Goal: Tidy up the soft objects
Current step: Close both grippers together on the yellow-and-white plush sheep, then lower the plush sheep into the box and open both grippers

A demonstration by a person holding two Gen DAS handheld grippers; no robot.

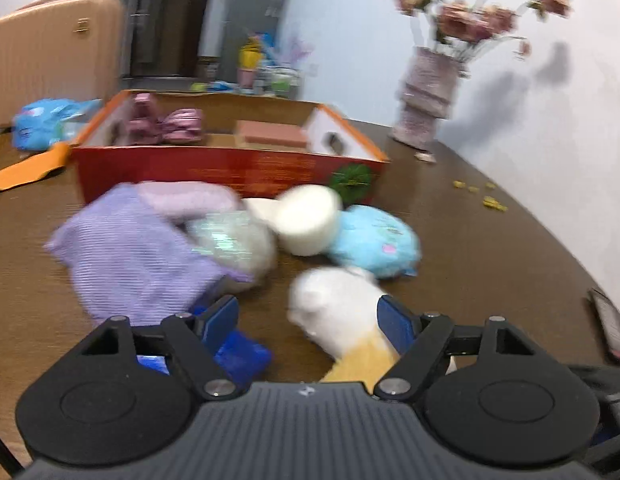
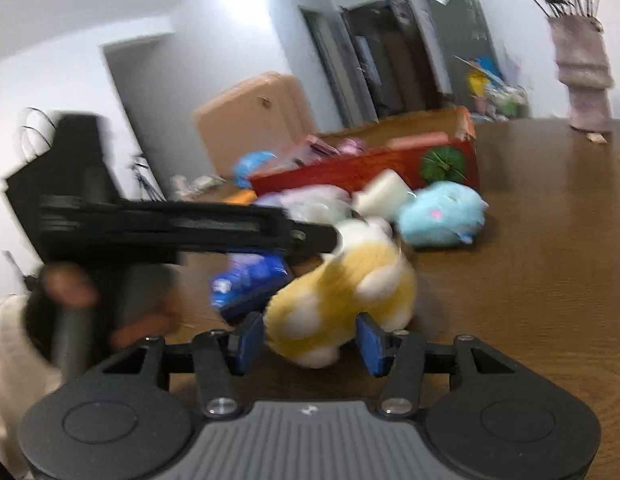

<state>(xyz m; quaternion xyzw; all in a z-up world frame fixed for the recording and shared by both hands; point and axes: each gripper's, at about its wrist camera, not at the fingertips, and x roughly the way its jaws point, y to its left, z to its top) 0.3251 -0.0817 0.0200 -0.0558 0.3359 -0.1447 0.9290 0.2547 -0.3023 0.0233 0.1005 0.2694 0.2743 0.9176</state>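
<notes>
Premises: a lived-in home. Evidence: brown wooden desk (image 1: pixel 490 248) with a vase of pink flowers (image 1: pixel 428 96) at far right, a peach suitcase (image 1: pixel 49 52) far left, dark doorway (image 2: pixel 394 60) behind.

The left tool (image 1: pixel 307 320), black-bodied with blue pads, pointed forward and somewhat downward over the brown wooden desk (image 1: pixel 490 248). Its jaws stood well apart, and the white-and-yellow plush toy (image 1: pixel 342 312) lay against the inner face of its right finger (image 1: pixel 394 324), while the left finger (image 1: pixel 219 318) stood clear of it. In the right wrist view this tool reached in from the left, a blurred hand (image 2: pixel 65 292) wrapped around its handle beside a pale sleeve (image 2: pixel 9 360). The right tool (image 2: pixel 310 342) pointed forward and slightly downward, its blue pads (image 2: pixel 251 340) set on either side of the same plush toy's lower end, touching or nearly touching its fur.
</notes>
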